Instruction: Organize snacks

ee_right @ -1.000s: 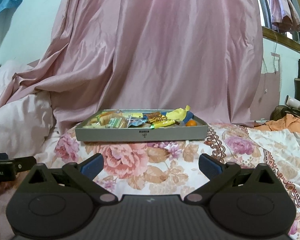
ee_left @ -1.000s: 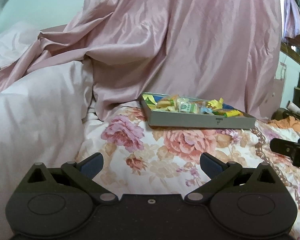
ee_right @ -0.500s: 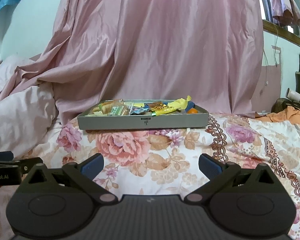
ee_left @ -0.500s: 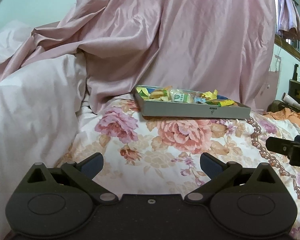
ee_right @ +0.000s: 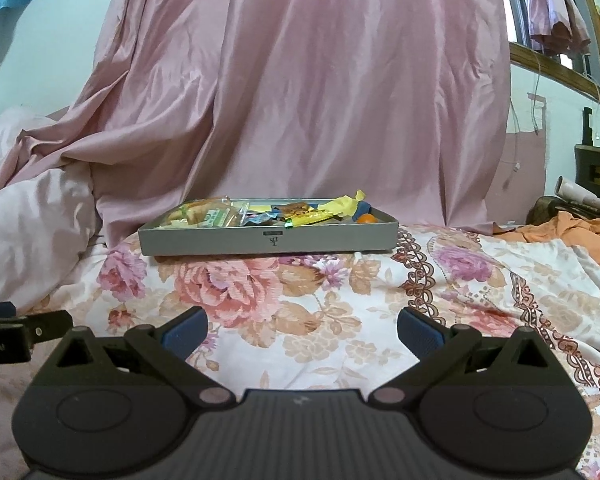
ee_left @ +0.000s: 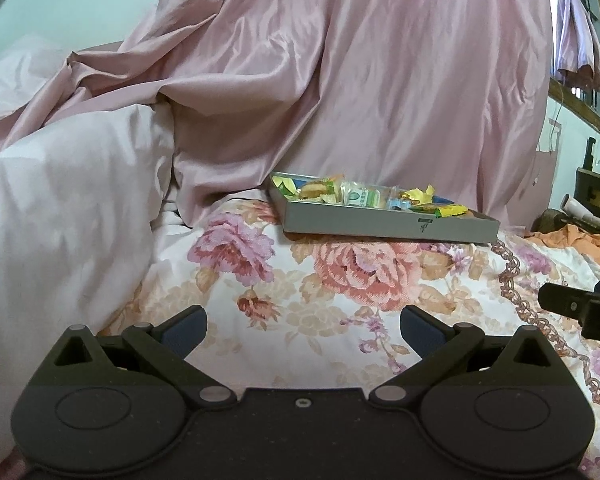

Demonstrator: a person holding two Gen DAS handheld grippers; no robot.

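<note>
The snacks (ee_right: 260, 213), a jumble of small wrapped packets in yellow, green, blue and brown with one small orange round piece at the right end, lie inside a shallow grey rectangular cardboard tray (ee_right: 268, 241) that sits on the flower-patterned bedspread (ee_right: 340, 304), close in front of the hanging pink satin curtain (ee_right: 308, 92). What has changed over the last second is the viewpoint, not the goods: in the left wrist view the snacks (ee_left: 364, 197) and their tray (ee_left: 384, 226) dipped lower half a second ago and now sit a little higher and to the right again, while in the right wrist view the tray has slid slightly downward and stayed centred; the packets keep the same arrangement throughout. The left gripper (ee_left: 303, 322) is spread wide with nothing between its blue pads, and the right gripper (ee_right: 302, 322) is likewise wide apart and holds nothing; each shows at the edge of the other's view, low over the bedspread and well short of the tray. No loose packet shows on the bedspread in either view. For the task, this reads as small repositioning only: every visible snack is in the tray, which fits either a finished gathering or a sorting within the tray to come.
</note>
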